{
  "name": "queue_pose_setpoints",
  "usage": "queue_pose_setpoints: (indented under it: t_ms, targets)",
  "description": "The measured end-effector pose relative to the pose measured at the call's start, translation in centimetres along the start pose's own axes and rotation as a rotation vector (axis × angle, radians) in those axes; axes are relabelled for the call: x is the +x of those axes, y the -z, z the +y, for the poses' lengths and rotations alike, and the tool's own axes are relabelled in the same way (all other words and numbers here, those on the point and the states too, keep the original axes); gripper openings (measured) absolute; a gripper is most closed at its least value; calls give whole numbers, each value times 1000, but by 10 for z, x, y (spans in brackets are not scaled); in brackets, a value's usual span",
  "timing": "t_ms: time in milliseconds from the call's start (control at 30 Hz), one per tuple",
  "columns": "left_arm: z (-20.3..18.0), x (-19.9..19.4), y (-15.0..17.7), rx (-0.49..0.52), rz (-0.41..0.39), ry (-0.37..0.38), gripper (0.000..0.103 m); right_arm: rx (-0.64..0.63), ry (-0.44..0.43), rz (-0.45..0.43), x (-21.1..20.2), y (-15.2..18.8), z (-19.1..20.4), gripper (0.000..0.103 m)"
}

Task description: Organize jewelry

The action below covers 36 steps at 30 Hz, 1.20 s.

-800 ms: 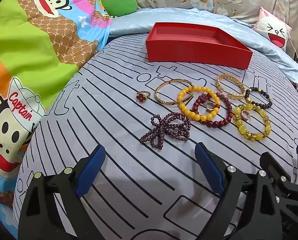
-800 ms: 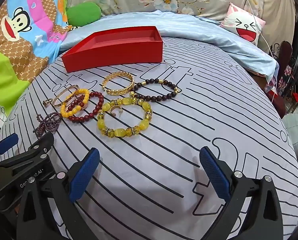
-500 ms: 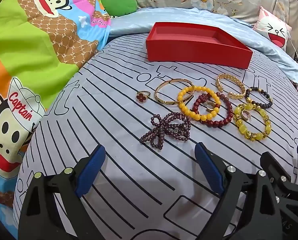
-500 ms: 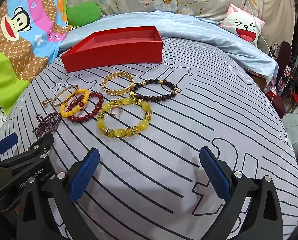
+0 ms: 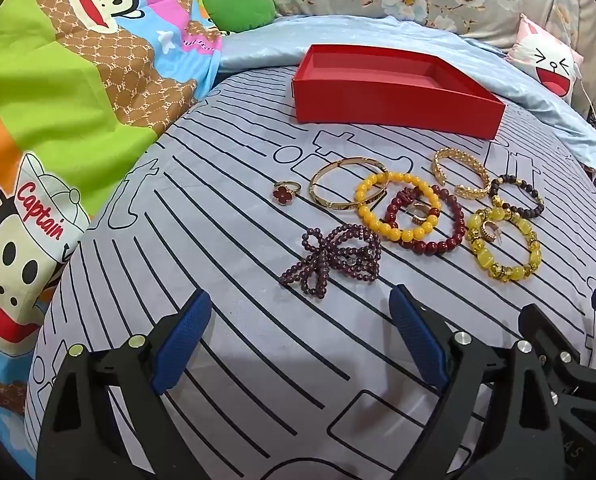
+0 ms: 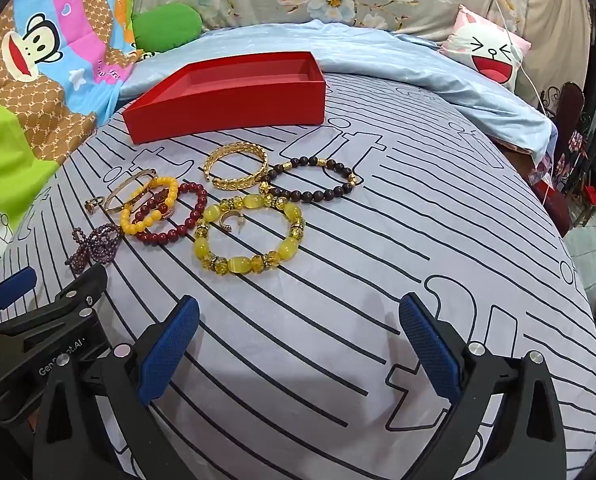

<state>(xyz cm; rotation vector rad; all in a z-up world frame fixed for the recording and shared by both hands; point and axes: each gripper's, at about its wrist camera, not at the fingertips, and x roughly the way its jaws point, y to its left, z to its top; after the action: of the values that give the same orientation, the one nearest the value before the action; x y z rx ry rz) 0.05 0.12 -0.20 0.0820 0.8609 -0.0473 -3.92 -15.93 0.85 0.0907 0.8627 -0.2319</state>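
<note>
Several pieces of jewelry lie on the striped grey bedsheet [image 5: 226, 216] in front of an empty red box [image 5: 394, 92], which also shows in the right wrist view [image 6: 226, 96]. Among them are a purple bead strand [image 5: 334, 258], a red flower ring [image 5: 285, 192], a thin gold bangle [image 5: 344, 188], a yellow bead bracelet [image 5: 398, 210], a dark red bead bracelet [image 5: 438, 236], a wide gold cuff [image 6: 236, 170], a dark bead bracelet [image 6: 310, 180] and a yellow stone bracelet [image 6: 246, 236]. My left gripper [image 5: 298, 336] is open and empty, just short of the purple strand. My right gripper [image 6: 298, 344] is open and empty, short of the yellow stone bracelet.
A cartoon monkey quilt [image 5: 58, 100] lies to the left, a green cushion [image 5: 238, 8] and pale blue blanket [image 6: 338, 52] behind the box, a laughing-face pillow [image 6: 492, 56] at the back right. The bed edge drops off on the right.
</note>
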Motion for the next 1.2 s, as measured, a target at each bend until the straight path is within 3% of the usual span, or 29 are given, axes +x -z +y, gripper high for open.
queue_pose_setpoints:
  t_ms: [1200]
  targets:
    - [-2,-13,11,9,-10,-2,84,1,12,-6,-7,8,-1,97]
